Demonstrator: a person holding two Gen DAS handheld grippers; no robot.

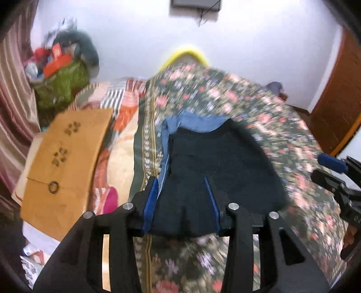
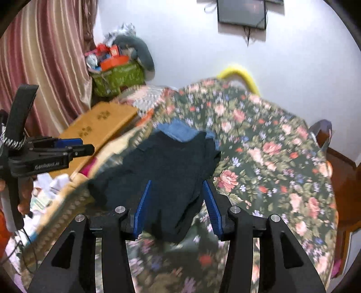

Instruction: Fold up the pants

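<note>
Dark navy pants (image 1: pixel 216 162) lie folded on the floral bedspread (image 1: pixel 282 126), with a lighter blue garment (image 1: pixel 194 122) showing under their far edge. My left gripper (image 1: pixel 180 189) is open, its blue-padded fingers (image 1: pixel 150 198) standing either side of the pants' near edge. My right gripper (image 2: pixel 177 191) is open too, its fingers (image 2: pixel 211 202) wide apart over the near part of the pants (image 2: pixel 167 162). Each gripper shows in the other's view, the right one (image 1: pixel 331 171) at the far right and the left one (image 2: pixel 74 146) at the left.
A brown cardboard box (image 1: pixel 65 162) with paw prints sits on the bed's left side (image 2: pixel 101 121). A green bag (image 1: pixel 63 83) full of clutter stands by the striped curtain (image 2: pixel 45 63). A wooden door (image 1: pixel 338 101) is at the right. A screen (image 2: pixel 242 12) hangs on the white wall.
</note>
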